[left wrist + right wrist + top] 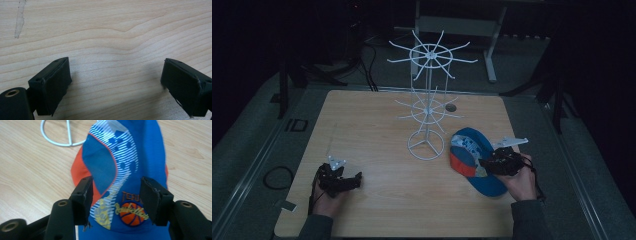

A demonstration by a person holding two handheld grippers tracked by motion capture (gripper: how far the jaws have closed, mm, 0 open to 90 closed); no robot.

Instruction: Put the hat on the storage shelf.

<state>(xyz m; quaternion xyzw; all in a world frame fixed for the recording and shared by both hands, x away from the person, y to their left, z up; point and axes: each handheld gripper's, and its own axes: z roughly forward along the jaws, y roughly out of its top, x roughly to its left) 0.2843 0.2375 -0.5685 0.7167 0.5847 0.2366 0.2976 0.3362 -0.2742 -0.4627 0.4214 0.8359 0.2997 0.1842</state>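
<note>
The left gripper (343,181) was held low over the wooden table (377,125) at its near left, its jaws spread wide over bare wood with nothing between them. The white wire display rack (427,100) was seen standing upright at the table's middle. Just right of its ring base, the blue and orange basketball cap (469,152) was laid on the table. The right gripper (492,162) was poised over the cap, jaws parted and straddling the crown, not yet closed on the fabric. A slip could be expected if only loose cloth were pinched. The light rack could be tipped if it were nudged by the cap.
</note>
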